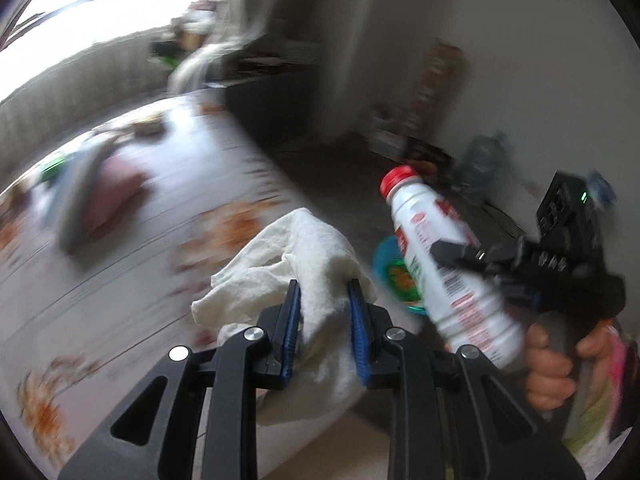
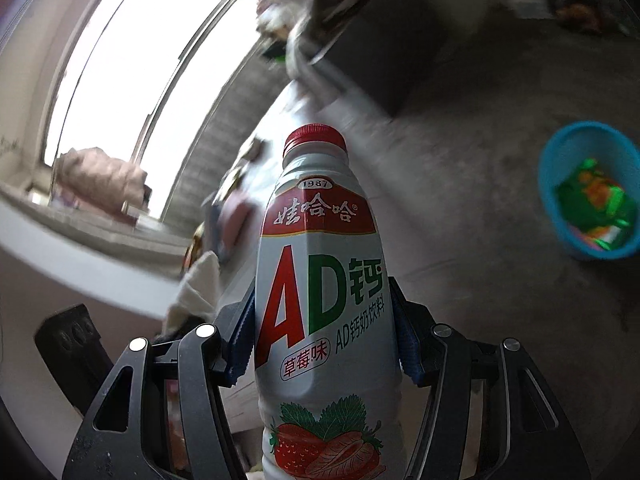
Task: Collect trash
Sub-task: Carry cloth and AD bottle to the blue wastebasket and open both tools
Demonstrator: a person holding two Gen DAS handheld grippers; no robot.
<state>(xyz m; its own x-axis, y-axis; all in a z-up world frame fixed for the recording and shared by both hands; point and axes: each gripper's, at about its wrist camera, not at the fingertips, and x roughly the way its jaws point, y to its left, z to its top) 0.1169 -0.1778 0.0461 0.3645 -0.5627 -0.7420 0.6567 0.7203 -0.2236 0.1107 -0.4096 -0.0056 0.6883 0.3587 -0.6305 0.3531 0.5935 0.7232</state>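
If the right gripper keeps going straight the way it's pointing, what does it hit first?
Probably bare floor. The right gripper, clamped on the strawberry milk drink bottle, points down at it; the blue trash basket sits off to the right. Blur makes depth uncertain.

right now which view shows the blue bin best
The right wrist view: the blue bin sits unobstructed on the floor, green wrappers visible inside. In the left wrist view the drink bottle covers most of it, leaving a blurred sliver.

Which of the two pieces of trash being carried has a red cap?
The white drink bottle in the right gripper; the left gripper holds a crumpled white tissue, which has no cap.
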